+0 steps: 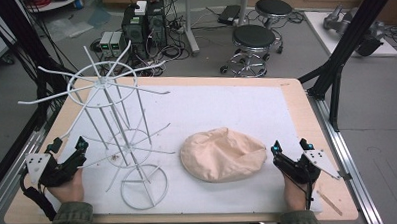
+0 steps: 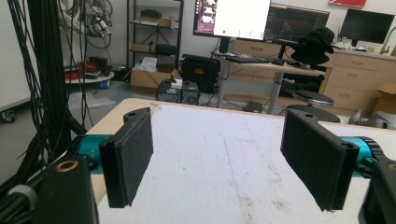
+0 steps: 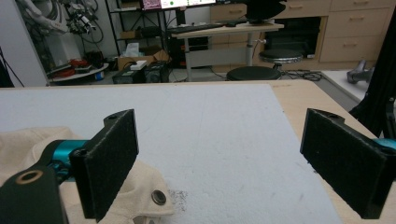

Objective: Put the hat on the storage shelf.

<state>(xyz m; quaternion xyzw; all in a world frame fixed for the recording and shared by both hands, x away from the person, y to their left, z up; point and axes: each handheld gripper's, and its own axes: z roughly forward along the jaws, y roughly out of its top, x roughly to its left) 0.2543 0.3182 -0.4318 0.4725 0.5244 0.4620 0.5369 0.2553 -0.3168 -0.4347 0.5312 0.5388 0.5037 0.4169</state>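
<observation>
Far left, near edge: left gripper (image 1: 67, 149) spread wide, nothing between its jaws, resting just left of the rack (image 1: 118, 126). White wire rack upright on the mat (image 1: 226, 103), arms fanning out at the top, ring base near the front edge. Right of the rack, mid-table: beige cap (image 1: 223, 154), slumped and creased, flat on the mat, apart from the rack. Far right, near edge: right gripper (image 1: 291, 147) also spread wide and empty, just beside the cap's right rim; in the right gripper view, cap fabric (image 3: 135, 186) with a metal eyelet under the left jaw, untouched. Likely risks from here: pinching a loose fold only, so the cap sags or slips out mid-lift; snagging fabric on a wire arm; knocking the light rack over with a careless sweep.
</observation>
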